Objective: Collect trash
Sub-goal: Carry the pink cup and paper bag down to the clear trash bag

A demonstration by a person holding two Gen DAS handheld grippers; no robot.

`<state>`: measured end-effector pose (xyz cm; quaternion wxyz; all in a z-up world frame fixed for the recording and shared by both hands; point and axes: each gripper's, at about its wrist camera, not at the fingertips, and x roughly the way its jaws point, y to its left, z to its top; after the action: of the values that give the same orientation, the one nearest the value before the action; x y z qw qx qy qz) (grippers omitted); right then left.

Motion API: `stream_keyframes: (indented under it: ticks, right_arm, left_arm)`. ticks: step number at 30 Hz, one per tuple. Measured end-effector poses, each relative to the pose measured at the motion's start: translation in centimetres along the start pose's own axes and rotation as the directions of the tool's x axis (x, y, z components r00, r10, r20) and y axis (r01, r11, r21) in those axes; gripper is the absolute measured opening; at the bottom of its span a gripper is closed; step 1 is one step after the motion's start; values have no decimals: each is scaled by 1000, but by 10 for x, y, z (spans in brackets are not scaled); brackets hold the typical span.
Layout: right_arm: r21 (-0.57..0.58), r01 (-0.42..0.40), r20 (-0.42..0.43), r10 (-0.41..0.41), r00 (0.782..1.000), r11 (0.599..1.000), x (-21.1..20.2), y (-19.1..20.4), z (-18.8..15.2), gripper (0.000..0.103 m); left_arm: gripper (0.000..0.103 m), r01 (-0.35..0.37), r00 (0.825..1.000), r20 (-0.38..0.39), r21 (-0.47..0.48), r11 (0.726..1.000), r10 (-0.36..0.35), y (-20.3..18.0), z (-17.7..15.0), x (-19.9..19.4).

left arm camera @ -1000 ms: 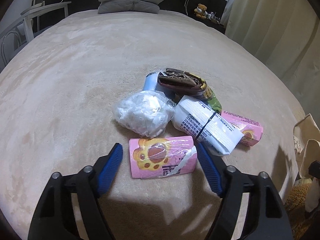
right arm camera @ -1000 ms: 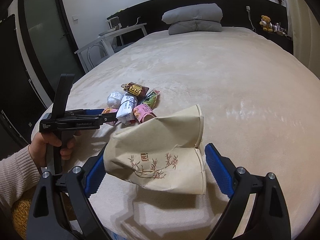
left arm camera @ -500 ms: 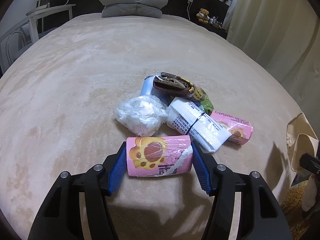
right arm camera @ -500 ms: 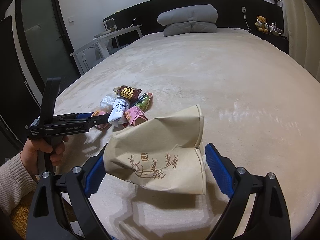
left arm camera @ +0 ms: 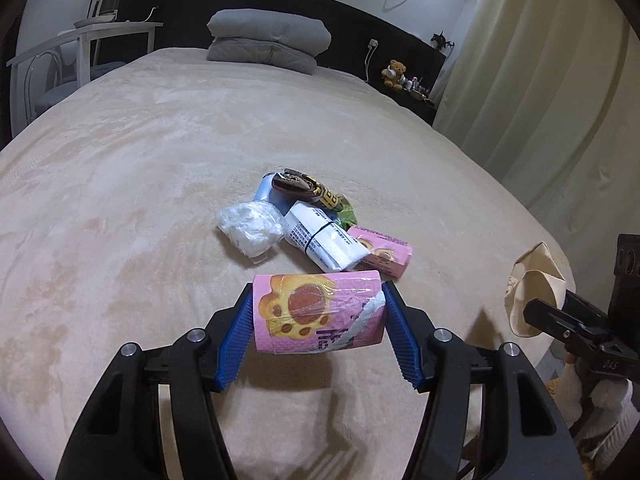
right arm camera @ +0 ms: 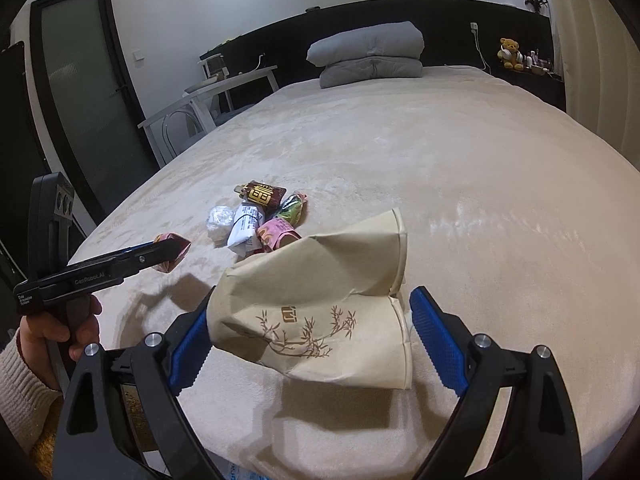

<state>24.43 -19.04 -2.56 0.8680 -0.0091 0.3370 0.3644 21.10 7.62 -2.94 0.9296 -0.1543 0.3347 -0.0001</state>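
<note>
Lifted clear of the beige plush bed (left arm camera: 160, 152) since a second ago, the pink paw-print plastic wrapper (left arm camera: 316, 312) is now hanging clenched between the blue pads of the left hand-held gripper (left arm camera: 318, 334), its long axis running crosswise from pad to pad. Off to that gripper's right, the right hand-held gripper (right arm camera: 308, 330) is pinching the beige bamboo-print paper bag (right arm camera: 316, 312) by one side, mouth facing away; the wrapper probably needs carrying rightward to it. Ahead of the left hand-held gripper, the remaining pile is lying: a white printed packet (left arm camera: 324, 240), a crumpled clear bag (left arm camera: 250, 226), a second pink wrapper (left arm camera: 380, 250), a brown-and-gold sachet (left arm camera: 304, 186). Their print is too small to read; "GenRobot.AI" is showing on the left gripper's side.
</note>
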Motion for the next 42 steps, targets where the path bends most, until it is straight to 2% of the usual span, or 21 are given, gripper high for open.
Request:
stream_keyframes:
  ticks: [12, 26, 31, 35, 42]
  right_arm:
    - [-44, 2, -14, -2, 1000, 999, -37, 46, -55, 90]
    - [18, -8, 39, 8, 999, 1000, -99, 55, -97, 90]
    - [38, -43, 44, 41, 998, 998, -120, 59, -115, 90]
    - [52, -73, 21, 72, 997, 996, -124, 64, -126, 90]
    - [114, -127, -67, 135, 989, 985, -114, 64, -144, 90]
  left_arm:
    - [60, 42, 997, 66, 8, 999, -42, -29, -58, -62]
    - [60, 54, 996, 70, 27, 998, -56, -59, -123, -111]
    - [60, 52, 996, 67, 29, 998, -54, -65, -142, -124]
    - [60, 61, 996, 57, 18, 998, -62, -67, -155, -130]
    - [60, 95, 995, 2, -42, 995, -95, -64, -177, -129]
